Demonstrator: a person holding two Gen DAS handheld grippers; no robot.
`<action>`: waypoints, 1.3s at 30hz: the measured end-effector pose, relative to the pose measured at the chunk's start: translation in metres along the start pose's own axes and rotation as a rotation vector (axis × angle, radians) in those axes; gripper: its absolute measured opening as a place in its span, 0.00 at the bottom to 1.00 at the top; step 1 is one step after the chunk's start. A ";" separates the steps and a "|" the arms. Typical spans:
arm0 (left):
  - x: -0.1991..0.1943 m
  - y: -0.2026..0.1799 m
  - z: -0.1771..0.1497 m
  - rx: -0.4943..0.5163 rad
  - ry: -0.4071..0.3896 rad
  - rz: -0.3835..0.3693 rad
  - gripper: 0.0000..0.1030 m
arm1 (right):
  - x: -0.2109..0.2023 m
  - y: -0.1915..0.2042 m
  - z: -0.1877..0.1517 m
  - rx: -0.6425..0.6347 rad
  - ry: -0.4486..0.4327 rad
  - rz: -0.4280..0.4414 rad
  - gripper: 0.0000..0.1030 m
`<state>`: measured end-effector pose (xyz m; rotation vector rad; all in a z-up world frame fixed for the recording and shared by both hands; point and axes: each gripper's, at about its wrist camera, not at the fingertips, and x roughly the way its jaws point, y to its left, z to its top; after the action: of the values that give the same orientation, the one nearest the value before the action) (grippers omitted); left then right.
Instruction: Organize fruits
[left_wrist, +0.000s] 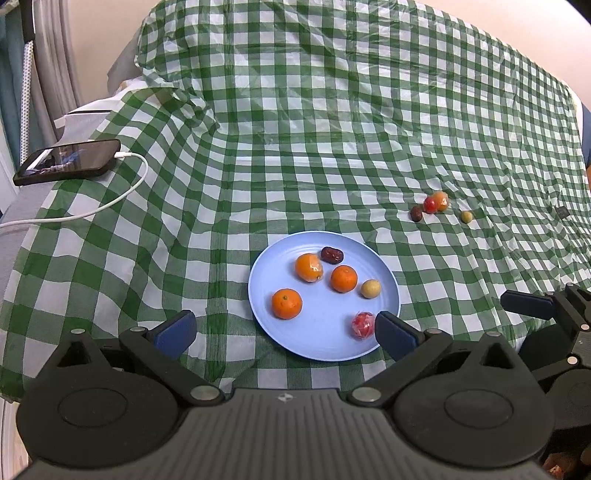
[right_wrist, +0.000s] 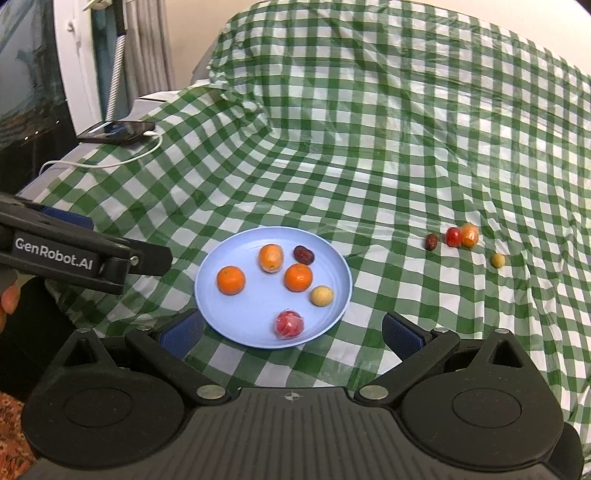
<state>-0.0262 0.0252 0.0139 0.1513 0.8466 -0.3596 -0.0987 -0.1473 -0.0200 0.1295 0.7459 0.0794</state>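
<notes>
While empty, both grippers (left_wrist: 284, 332) (right_wrist: 291, 332) wide apart.

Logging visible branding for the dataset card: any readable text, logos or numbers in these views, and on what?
"GenRobot.AI": white lettering on the side of the left gripper, seen from the right wrist view.
Phone screen: lit, contents too blurred to read.
Nothing else readable.

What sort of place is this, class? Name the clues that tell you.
Probably a room in a home: a green checked tablecloth covers the table, a charging phone lies at its edge, and curtains hang behind.
</notes>
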 end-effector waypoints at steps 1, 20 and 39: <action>0.002 0.000 0.001 -0.001 0.002 0.000 1.00 | 0.001 -0.002 0.000 0.006 -0.002 -0.005 0.99; 0.056 -0.065 0.067 0.149 -0.016 -0.047 1.00 | 0.032 -0.098 -0.003 0.182 -0.060 -0.260 0.99; 0.282 -0.235 0.178 0.520 0.083 -0.296 0.99 | 0.200 -0.284 0.005 0.300 -0.091 -0.403 0.56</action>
<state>0.1837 -0.3122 -0.0793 0.5287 0.8442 -0.8547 0.0588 -0.4047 -0.1918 0.2634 0.6770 -0.4209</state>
